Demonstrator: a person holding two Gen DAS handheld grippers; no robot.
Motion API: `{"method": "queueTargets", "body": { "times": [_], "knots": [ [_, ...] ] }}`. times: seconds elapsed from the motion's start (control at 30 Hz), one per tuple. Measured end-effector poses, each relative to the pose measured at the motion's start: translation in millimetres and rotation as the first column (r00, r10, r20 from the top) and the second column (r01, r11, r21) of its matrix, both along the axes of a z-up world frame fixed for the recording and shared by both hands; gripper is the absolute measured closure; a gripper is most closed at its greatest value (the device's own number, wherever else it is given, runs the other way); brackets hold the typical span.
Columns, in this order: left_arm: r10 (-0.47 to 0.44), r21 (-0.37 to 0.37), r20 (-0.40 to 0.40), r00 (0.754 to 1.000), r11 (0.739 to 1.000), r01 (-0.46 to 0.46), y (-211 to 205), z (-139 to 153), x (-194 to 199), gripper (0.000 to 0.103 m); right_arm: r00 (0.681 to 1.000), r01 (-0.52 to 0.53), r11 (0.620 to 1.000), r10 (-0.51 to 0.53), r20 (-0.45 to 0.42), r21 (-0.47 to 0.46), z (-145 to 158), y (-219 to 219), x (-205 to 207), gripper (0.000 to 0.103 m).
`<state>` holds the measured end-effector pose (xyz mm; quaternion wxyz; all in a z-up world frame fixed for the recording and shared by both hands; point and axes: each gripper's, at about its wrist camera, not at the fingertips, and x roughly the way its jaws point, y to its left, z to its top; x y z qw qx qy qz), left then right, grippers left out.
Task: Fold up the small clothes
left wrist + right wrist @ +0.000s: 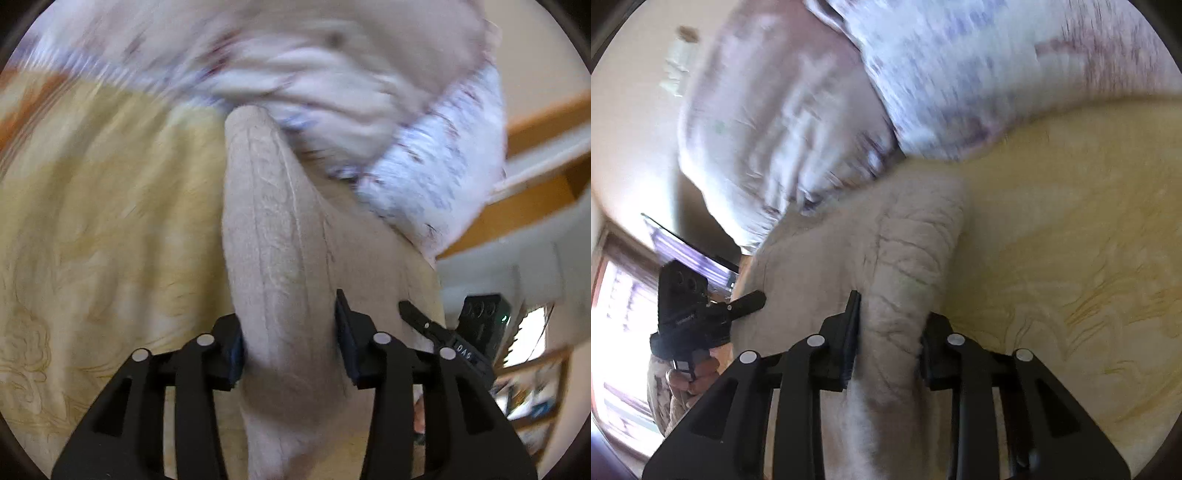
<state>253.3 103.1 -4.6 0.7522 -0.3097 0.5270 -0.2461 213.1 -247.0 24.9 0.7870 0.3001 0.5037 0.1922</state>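
Over the yellow patterned bedspread [92,206], a beige fleecy garment [280,229] is lifted between two hand-held grippers. In the left wrist view, a thick bunched fold of the garment runs straight through the left gripper [291,332]: both black pads press into it from either side, so the fingers are clenched on the cloth, with the fold continuing forward past the fingertips and backward toward the camera. To the right in that view the right gripper [436,328] appears, its finger lying against the edge of the same cloth.

In the right wrist view, the right gripper has a wrinkled roll of the garment [905,258] pinched between its pads, grasped in the same way, the cloth bulging beyond the fingertips. The left gripper [746,301] shows at the left there, its finger touching the garment's far edge, with a person's hand [694,376] wrapped around its handle.

Beyond the garment, blurred by motion, lies a white floral-printed pillow [436,170].
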Motion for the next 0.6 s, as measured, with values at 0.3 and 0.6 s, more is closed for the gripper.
{"method": "queueTargets", "body": {
  "times": [0.3,0.6],
  "knots": [
    [-0.002,0.050,0.055,0.998,0.999,-0.001,3.9,15.6,-8.6,0.046,0.997,0.075,0.996,-0.076,0.024,0.050,16.2,-25.5,-2.0,0.070],
    [-0.013,0.161,0.093,0.996,0.987,-0.002,0.2,22.9,-16.8,0.036,0.984,0.174,0.972,-0.167,0.061,-0.159,10.4,-19.3,4.7,0.093]
  ]
}}
